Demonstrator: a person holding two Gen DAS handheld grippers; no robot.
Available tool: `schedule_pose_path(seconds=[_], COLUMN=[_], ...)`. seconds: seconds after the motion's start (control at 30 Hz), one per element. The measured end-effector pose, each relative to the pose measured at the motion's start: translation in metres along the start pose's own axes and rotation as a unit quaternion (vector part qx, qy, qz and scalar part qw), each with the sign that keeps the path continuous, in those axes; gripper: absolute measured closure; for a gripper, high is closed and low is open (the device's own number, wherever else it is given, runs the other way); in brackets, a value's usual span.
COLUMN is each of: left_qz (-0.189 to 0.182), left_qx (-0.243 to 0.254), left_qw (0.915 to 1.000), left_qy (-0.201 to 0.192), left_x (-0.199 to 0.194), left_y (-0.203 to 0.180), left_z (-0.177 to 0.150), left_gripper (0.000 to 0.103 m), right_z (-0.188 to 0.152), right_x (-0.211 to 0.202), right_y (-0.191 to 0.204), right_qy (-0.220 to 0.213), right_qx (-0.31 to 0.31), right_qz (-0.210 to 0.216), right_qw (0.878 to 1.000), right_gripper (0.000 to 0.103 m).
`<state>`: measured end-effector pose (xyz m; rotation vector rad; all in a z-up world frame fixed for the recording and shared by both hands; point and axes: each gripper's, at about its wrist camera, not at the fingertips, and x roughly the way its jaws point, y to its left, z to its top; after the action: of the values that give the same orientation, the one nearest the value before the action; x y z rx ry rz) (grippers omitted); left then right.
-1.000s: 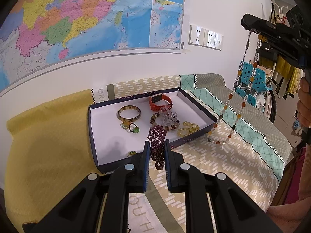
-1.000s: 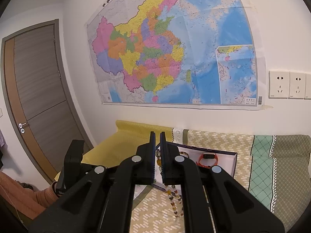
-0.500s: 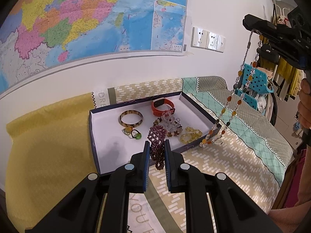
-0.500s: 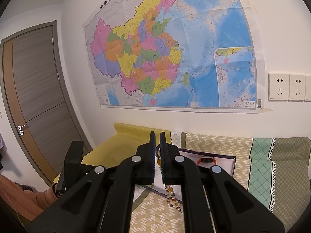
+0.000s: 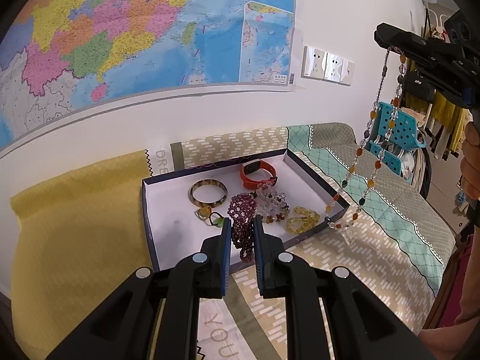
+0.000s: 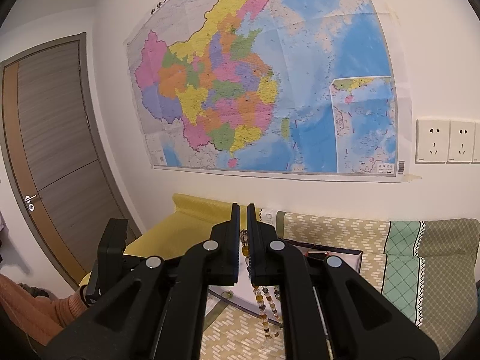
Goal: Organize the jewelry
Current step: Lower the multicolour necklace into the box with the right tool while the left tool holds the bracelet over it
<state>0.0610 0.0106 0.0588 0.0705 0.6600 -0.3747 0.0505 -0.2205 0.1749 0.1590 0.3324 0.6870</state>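
The left gripper [image 5: 241, 225] is clamped on a dark purple beaded bracelet [image 5: 243, 221] hanging over the near edge of the shallow white-lined cardboard box [image 5: 168, 207], while the right gripper [image 6: 243, 228], raised right of that box, pinches a long amber-and-clear beaded necklace [image 5: 369, 162] whose lower loop dangles at the box's right corner.

box [image 5: 156, 210] on bed [image 5: 390, 219], bangle [image 5: 207, 195] and watch [image 5: 255, 174] inside, map [image 5: 120, 39] behind
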Motion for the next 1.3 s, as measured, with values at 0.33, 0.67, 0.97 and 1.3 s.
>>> schedule_pose_path(seconds=[0.33,0.67,0.97,1.3], left_qz=[0.006,0.006,0.007,0.009], left_qx=[0.002,0.002,0.001,0.001], left_qw=[1.0,0.9999,0.9999,0.9998], left_qy=[0.003,0.009,0.012,0.02], left_x=[0.009,0.018,0.022,0.031], left_y=[0.003,0.004,0.005,0.007], left_z=[0.007,0.012,0.012,0.012], left_gripper=[0.091,0.091,0.091,0.091], right_z=[0.006,0.006,0.001,-0.002], right_x=[0.018,0.04,0.055,0.066], right_y=[-0.012,-0.023,-0.03,-0.035], right_qy=[0.004,0.018,0.029,0.042], right_qx=[0.011,0.019,0.024,0.029], right_qz=[-0.003,0.0,0.005,0.01], right_qw=[1.0,1.0,0.999,0.999], right_gripper=[0.098,0.098,0.098,0.098])
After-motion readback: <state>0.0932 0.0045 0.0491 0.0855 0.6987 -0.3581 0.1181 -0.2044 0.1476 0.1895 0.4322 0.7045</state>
